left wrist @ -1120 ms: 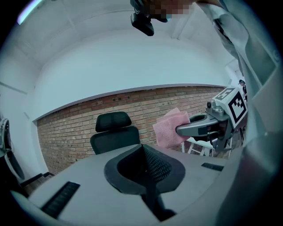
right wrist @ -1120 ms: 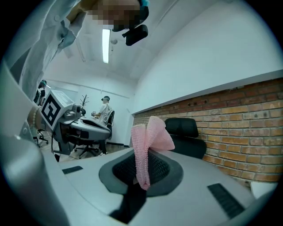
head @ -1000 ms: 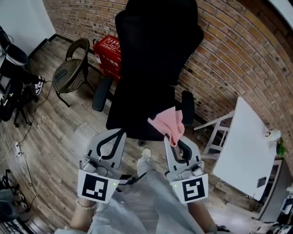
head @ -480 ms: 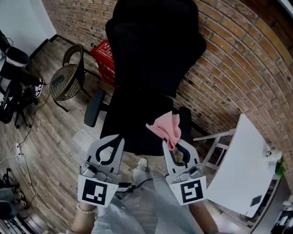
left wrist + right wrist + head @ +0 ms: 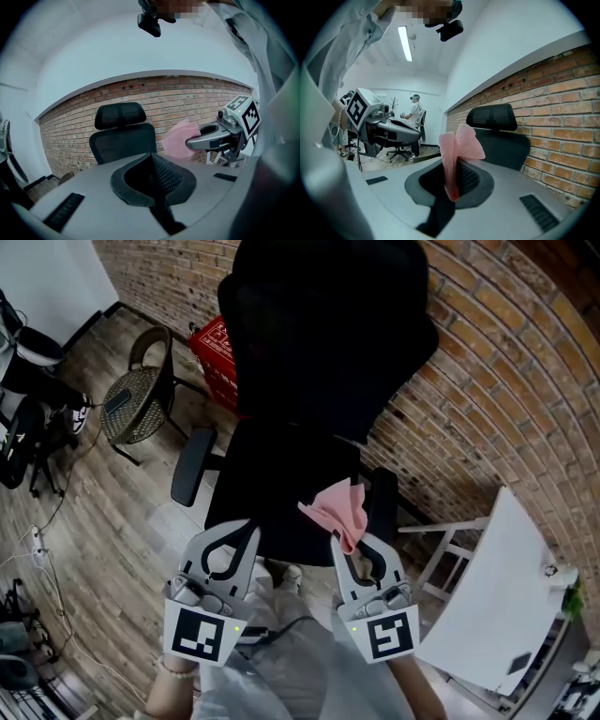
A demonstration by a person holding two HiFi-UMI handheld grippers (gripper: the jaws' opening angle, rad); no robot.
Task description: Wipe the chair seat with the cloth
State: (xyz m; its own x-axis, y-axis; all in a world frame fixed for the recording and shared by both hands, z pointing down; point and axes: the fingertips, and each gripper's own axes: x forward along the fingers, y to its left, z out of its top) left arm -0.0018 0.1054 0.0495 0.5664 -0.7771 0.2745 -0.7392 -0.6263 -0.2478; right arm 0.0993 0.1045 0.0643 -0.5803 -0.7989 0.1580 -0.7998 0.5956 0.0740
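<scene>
My right claw (image 5: 354, 545) is clamped shut on the pink cloth (image 5: 336, 512). In the right gripper view the jaws pinch its lower end and the rest of it stands up in a loose folded flap (image 5: 457, 145), with nothing pressing on it. My left claw (image 5: 228, 529) is closed too, with nothing between its jaws, and it is held level with the right one, a little apart from it.

Moving outward, both claws sit at the near edge of the black chair seat (image 5: 281, 484). From the head view the cloth overlaps the seat's front right corner, just beside the right armrest (image 5: 382, 493). I can't tell from above whether it touches the fabric. Both gripper views show the flap free in the air in front of the backrest (image 5: 123, 136), so I judge it is not down yet.

So the cloth is in hand and brought to the chair, and that part is done. The wiping itself looks not yet begun. What's left, as I read it, is to lower the cloth onto the seat and sweep it across the whole surface, from this front corner over to the far side by the left armrest (image 5: 192, 465).
</scene>
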